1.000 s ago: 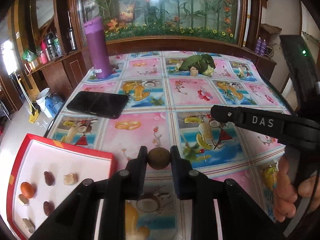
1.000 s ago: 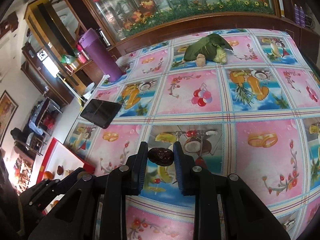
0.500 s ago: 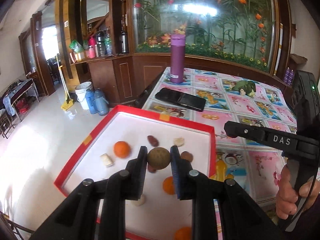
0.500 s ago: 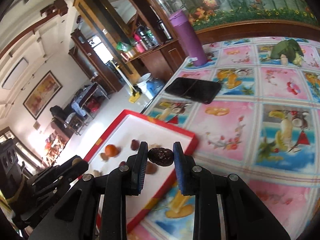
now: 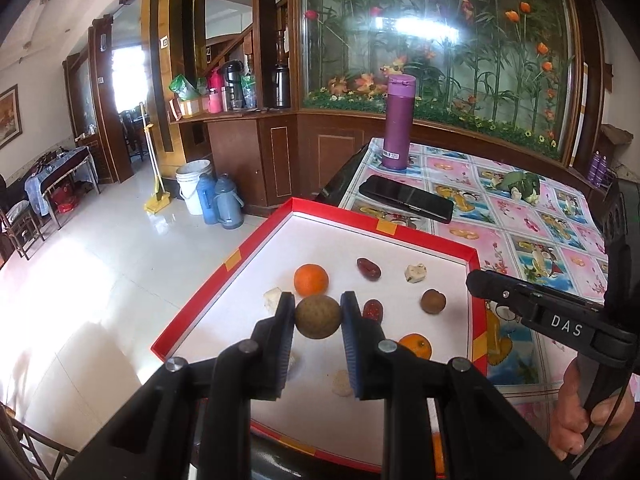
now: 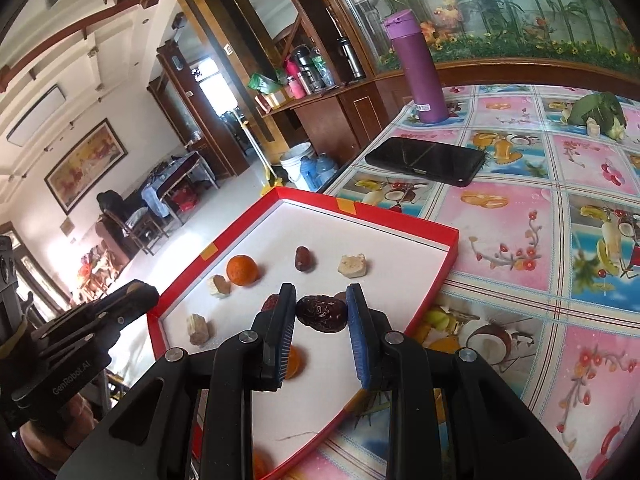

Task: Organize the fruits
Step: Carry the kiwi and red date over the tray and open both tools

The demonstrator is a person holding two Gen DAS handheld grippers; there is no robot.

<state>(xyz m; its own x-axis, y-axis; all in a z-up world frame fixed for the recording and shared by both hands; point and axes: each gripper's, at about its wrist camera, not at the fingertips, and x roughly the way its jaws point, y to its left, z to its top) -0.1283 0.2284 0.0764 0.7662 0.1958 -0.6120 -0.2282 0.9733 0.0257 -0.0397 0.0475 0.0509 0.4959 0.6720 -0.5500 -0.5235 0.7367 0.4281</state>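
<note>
My left gripper (image 5: 318,316) is shut on a round brown longan (image 5: 318,317) and holds it above the red-rimmed white tray (image 5: 332,210). My right gripper (image 6: 321,314) is shut on a dark wrinkled date (image 6: 321,314), also above the tray (image 6: 450,254). In the tray lie an orange (image 5: 311,279), red dates (image 5: 368,268), a second longan (image 5: 433,301), pale chunks (image 5: 415,273) and another orange (image 5: 416,346). The right gripper's body shows at the right of the left wrist view (image 5: 560,316).
A black phone (image 5: 406,198) and a purple flask (image 5: 397,122) stand on the fruit-print tablecloth beyond the tray. A green leafy bundle (image 6: 598,110) lies at the far side. The tray overhangs the table's left edge, with floor, buckets and jugs (image 5: 212,196) below.
Both grippers have swung left from over the tablecloth to over the tray, still holding their fruits. In the last half second they moved closer to the tray.
</note>
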